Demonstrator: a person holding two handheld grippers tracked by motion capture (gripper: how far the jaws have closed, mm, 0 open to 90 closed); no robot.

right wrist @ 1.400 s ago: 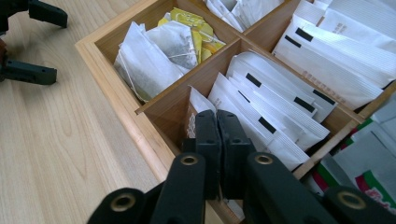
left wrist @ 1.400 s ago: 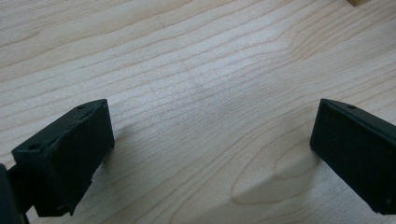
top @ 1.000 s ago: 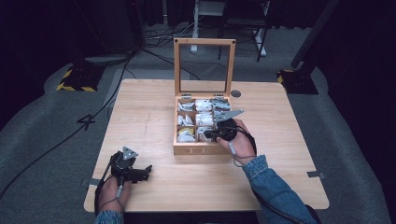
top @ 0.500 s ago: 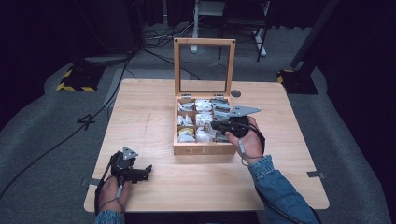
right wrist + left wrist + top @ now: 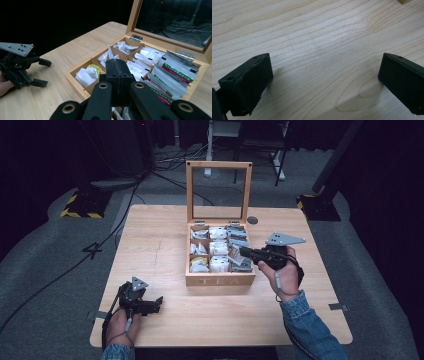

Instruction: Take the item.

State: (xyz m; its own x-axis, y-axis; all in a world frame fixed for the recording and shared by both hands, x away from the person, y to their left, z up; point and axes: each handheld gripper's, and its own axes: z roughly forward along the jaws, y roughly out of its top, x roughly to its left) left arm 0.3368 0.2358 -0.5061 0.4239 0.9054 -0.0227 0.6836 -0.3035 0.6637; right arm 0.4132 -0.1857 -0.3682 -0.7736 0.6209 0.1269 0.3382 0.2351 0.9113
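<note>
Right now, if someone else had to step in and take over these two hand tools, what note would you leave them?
Left gripper: open, holding nothing, low over the table near its front left corner.
Right gripper: jaws shut, tip over the right side of the tea box; whether it pinches a packet I cannot tell.
Things: the box's lid stands upright; white tea bags and foil sachets fill the compartments.
Done: box opened.
Left: probably lifting a tea bag out; none lies on the table yet.
</note>
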